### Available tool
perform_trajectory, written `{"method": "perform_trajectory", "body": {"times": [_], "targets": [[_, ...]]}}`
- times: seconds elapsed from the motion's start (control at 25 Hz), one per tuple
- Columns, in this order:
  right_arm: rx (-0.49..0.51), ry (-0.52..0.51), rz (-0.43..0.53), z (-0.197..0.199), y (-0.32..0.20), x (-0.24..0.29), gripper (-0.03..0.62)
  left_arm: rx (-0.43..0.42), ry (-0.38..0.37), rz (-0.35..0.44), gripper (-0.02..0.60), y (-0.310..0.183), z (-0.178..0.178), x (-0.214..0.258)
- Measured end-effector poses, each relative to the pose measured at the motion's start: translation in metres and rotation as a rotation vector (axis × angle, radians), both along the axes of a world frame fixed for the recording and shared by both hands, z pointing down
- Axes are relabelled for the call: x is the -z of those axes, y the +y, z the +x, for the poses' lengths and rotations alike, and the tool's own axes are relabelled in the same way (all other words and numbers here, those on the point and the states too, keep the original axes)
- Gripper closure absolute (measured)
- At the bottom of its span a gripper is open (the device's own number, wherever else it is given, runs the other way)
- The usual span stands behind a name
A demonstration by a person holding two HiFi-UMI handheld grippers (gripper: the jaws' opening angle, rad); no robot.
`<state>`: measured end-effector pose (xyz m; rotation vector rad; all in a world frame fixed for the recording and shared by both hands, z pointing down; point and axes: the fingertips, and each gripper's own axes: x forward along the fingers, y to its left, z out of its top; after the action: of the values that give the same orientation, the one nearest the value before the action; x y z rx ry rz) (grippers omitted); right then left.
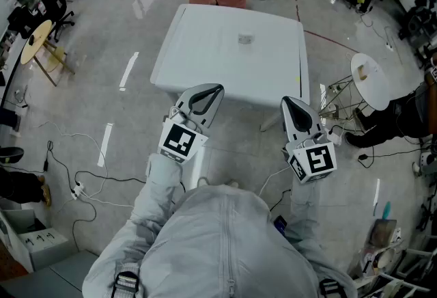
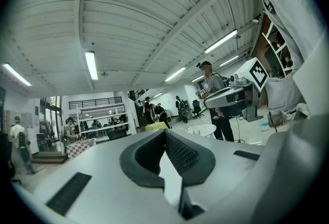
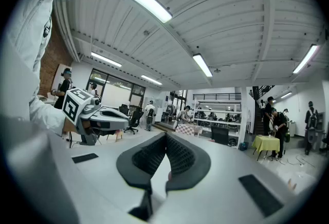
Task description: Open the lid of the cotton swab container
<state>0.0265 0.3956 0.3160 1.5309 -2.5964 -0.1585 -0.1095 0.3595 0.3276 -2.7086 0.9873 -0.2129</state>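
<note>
You are holding the left gripper (image 1: 208, 93) and right gripper (image 1: 292, 106) level over the near edge of the table (image 1: 198, 50). Both are pinched fully together, with nothing between the pads. The container (image 1: 246, 37) is sitting alone on the table's far half, near its centre line and well apart from both grippers. It is lying straight ahead, between your two lines of reach. The left tip is looking marginally nearer, but the margin is slight. The container is showing too small to read its long axis or lid side. Judgement: you are facing a forward reach across the table before any lid work.
</note>
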Motion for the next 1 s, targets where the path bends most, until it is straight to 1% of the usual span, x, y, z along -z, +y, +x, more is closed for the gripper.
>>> {"method": "perform_trajectory", "body": {"times": [0.28,0.52,0.64,0.76,0.84,0.92,1.0], "targets": [[-0.001,-0.047,-0.01,0.011,-0.007,-0.006,0.562,0.021,-0.014,-0.004,0.561,-0.008,0.001,-0.009],[0.031,-0.086,-0.031,0.036,-0.008,-0.014,0.56,-0.007,-0.011,-0.077,0.56,-0.006,0.027,-0.023],[0.042,-0.068,-0.032,0.047,-0.007,-0.018,0.56,0.004,-0.017,-0.088,0.56,-0.005,0.039,-0.029],[0.055,-0.022,-0.03,0.053,-0.011,-0.021,0.561,0.035,-0.042,-0.068,0.56,-0.007,0.043,-0.033],[0.062,-0.009,-0.036,0.054,-0.012,-0.023,0.561,0.053,-0.045,-0.066,0.56,-0.01,0.042,-0.033],[0.065,-0.013,-0.046,0.064,-0.014,-0.027,0.561,0.068,-0.042,-0.068,0.56,-0.013,0.048,-0.035],[0.056,-0.039,-0.052,0.081,-0.017,-0.03,0.561,0.077,-0.042,-0.068,0.56,-0.015,0.06,-0.038]]}}
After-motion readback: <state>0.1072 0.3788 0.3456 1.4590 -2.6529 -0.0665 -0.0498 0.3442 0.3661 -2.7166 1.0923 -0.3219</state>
